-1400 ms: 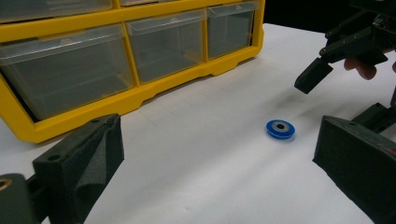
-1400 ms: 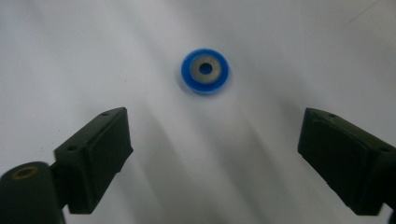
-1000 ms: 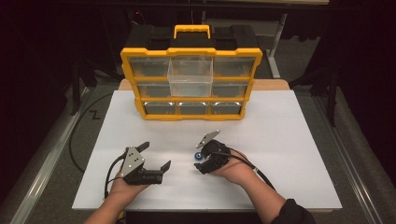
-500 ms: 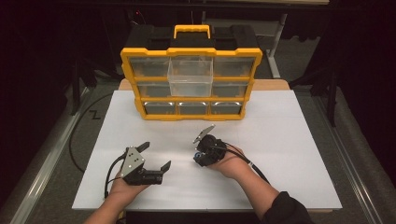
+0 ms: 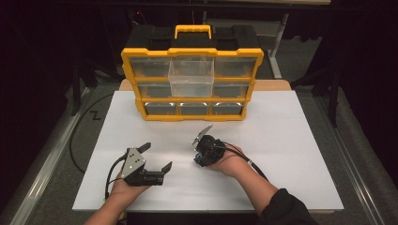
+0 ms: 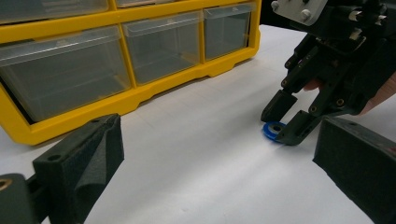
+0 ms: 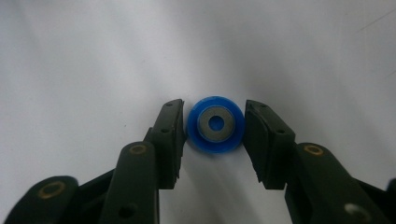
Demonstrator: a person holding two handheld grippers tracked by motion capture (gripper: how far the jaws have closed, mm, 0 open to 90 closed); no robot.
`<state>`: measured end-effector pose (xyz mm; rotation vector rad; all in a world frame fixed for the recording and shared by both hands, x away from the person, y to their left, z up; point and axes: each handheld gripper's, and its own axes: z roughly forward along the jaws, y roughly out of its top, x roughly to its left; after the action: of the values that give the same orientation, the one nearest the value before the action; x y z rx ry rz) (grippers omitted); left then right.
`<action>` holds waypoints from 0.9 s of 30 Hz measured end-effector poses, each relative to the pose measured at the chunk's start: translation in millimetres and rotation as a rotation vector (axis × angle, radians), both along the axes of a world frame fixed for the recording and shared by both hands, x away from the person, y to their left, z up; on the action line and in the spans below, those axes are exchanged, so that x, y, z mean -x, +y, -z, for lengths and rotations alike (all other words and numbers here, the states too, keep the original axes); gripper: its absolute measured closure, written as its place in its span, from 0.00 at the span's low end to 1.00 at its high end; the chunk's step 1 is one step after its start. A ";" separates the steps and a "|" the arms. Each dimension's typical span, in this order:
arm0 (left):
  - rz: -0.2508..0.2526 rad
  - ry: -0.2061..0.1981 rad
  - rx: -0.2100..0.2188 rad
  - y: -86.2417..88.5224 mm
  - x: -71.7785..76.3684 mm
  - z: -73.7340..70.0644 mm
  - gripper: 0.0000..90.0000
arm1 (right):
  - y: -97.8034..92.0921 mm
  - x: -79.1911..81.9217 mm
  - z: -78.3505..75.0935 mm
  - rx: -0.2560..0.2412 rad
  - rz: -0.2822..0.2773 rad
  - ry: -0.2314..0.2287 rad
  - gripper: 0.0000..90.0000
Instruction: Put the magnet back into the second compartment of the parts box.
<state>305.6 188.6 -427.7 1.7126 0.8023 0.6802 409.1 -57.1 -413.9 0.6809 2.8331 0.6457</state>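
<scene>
Two grippers worked over the white table (image 5: 281,154) in the high view: the left gripper (image 5: 152,157) rested spread wide, the right gripper (image 5: 197,154) pointed down before the yellow plastic drawer organiser (image 5: 192,51). From the left gripper view, the small blue plastic ring with a grey metal centre (image 6: 272,130) lay flat between the right jaws. In the right gripper view the jaws bracketed it, not yet clamped; squeezing off-centre could flick it away.

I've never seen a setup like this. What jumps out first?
The yellow drawer organizer standing at the far side of the white table, one clear drawer pulled out. Nearer the person, the right gripper has its jaws on either side of a small blue ring lying on the table.
</scene>
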 end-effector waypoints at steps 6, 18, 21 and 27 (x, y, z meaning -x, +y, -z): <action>0.002 0.000 -0.002 -0.1 0.3 -0.2 0.02 | 0.7 1.7 -0.2 0.004 -0.010 -0.008 0.72; 0.000 -0.002 0.000 -0.2 0.1 -0.2 0.02 | -12.0 11.1 -13.8 0.004 0.015 -0.059 0.72; -0.001 -0.001 -0.002 -0.4 -0.3 0.0 0.02 | -21.6 13.2 -16.8 0.013 0.024 -0.064 0.72; 0.002 0.000 -0.006 -0.7 -0.3 0.1 0.02 | -42.8 17.1 -22.2 0.030 0.034 -0.064 0.72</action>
<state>306.0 187.9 -427.8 1.7187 0.7991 0.6821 392.0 -100.0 -391.7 0.6895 2.7602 0.6076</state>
